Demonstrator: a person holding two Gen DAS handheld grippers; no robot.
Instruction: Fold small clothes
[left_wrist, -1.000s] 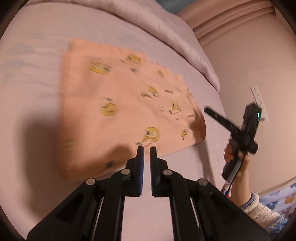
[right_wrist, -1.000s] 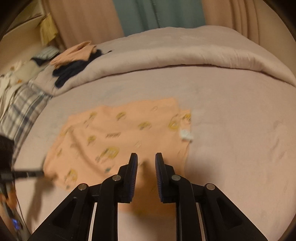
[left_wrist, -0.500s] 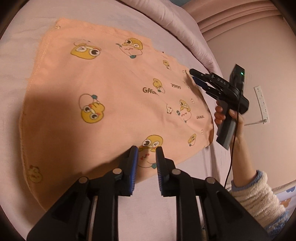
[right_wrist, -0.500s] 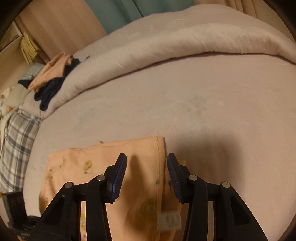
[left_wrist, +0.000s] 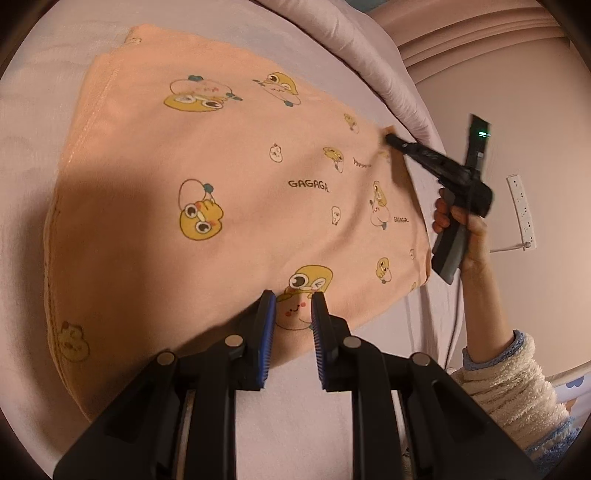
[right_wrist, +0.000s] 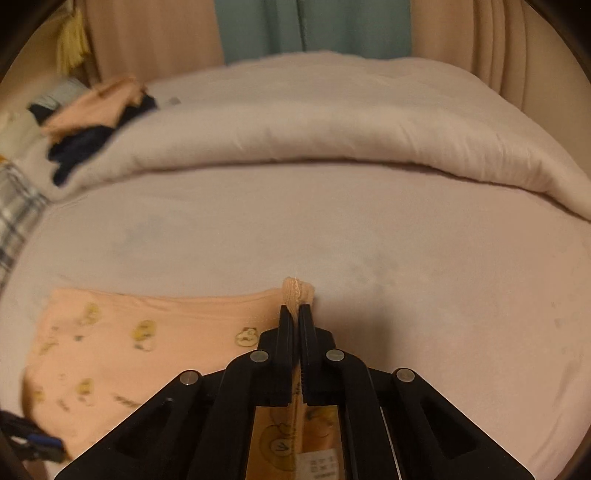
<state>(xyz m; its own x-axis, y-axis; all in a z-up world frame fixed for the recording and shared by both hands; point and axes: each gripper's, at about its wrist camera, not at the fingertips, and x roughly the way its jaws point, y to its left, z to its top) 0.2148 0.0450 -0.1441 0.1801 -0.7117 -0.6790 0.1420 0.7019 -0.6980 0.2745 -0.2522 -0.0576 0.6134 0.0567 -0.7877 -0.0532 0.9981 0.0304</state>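
A peach garment (left_wrist: 240, 177) printed with yellow cartoon ducks lies flat on the pink bed sheet (left_wrist: 29, 122). My left gripper (left_wrist: 293, 306) hovers over its near edge with the jaws slightly apart. The duck print shows flat in the gap and nothing is pinched. My right gripper (left_wrist: 391, 139) sits at the garment's far right corner. In the right wrist view, the right gripper (right_wrist: 295, 310) has its jaws closing tight on a bunched bit of the hem, which sticks up past the tips. The rest of the garment (right_wrist: 147, 332) spreads to the left. The left gripper (right_wrist: 40, 441) peeks in at the bottom left.
A rolled pink duvet (right_wrist: 332, 140) runs across the bed behind the garment. Peach and dark clothes (right_wrist: 92, 122) are piled at the back left, beside a plaid cloth (right_wrist: 14, 221). A hand in a fleecy sleeve (left_wrist: 517, 380) holds the right gripper near a wall socket strip (left_wrist: 521, 210).
The right gripper moved to the garment's far corner, opened wide, then shut on the hem. The left gripper sank toward the near edge and its jaws parted a little.
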